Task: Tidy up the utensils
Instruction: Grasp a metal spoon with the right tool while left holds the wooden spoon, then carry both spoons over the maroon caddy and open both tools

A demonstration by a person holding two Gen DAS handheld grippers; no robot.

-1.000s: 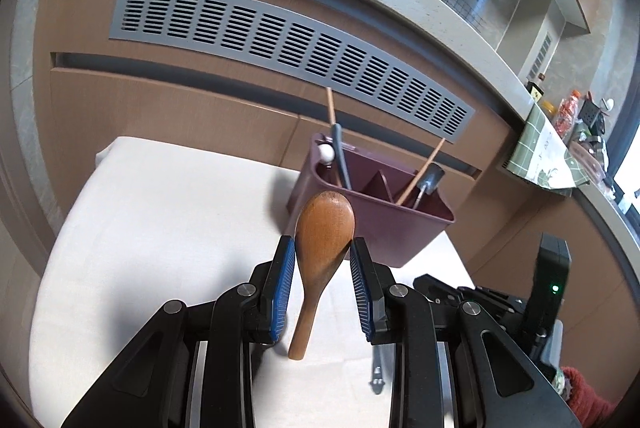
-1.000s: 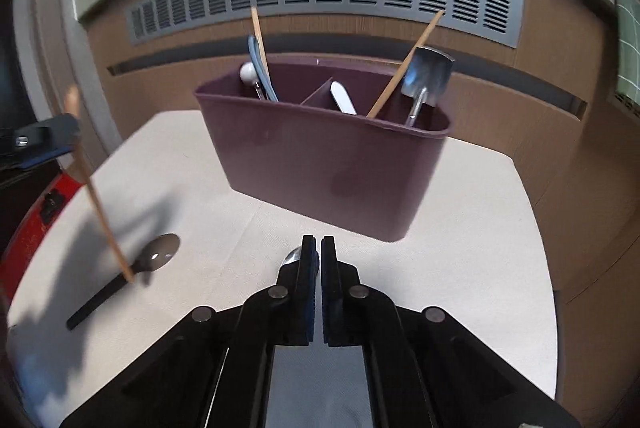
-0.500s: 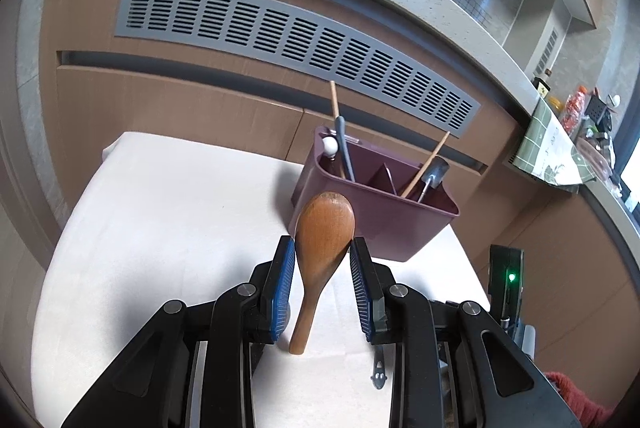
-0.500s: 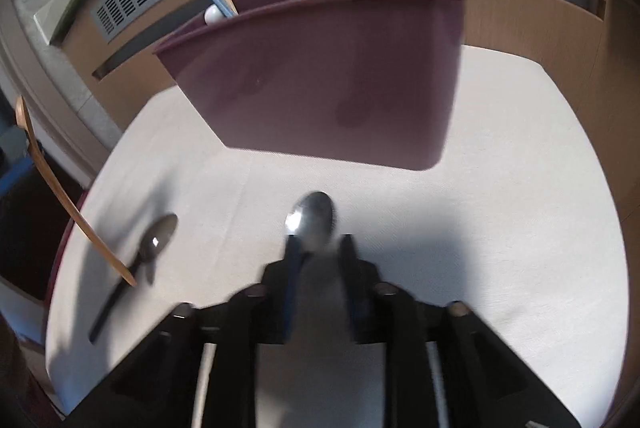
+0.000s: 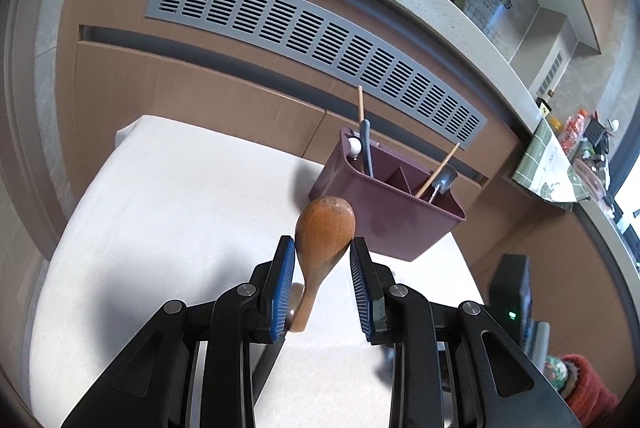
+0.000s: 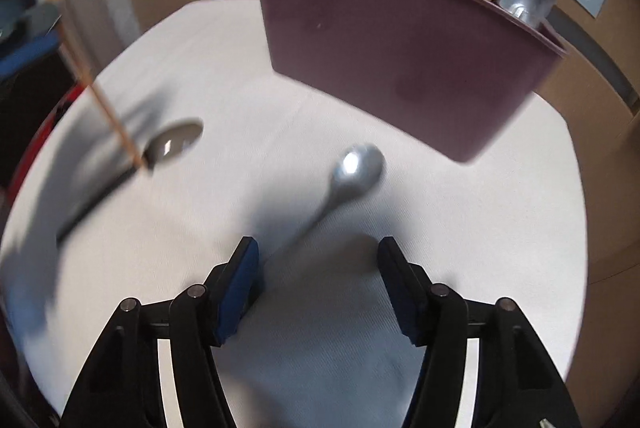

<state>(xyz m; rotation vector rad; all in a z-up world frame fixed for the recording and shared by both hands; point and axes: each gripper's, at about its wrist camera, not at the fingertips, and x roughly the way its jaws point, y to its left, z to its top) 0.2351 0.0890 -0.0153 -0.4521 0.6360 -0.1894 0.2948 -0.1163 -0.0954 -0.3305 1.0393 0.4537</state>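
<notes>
Since half a second ago the right gripper (image 6: 318, 264) has opened its jaws wide, and the metal spoon (image 6: 350, 174) now lies free on the white table (image 6: 480, 228), its handle pointing back between the two fingers and its bowl just in front of the purple caddy (image 6: 400, 60). On the other side, the left gripper (image 5: 323, 260) holds the wooden spoon (image 5: 322, 240) upright with the bowl up, its jaws closed only as far as the spoon's bowl, above the table and short of the caddy. A dark spoon (image 6: 160, 152) lies further left on the table, apart from the metal one.
</notes>
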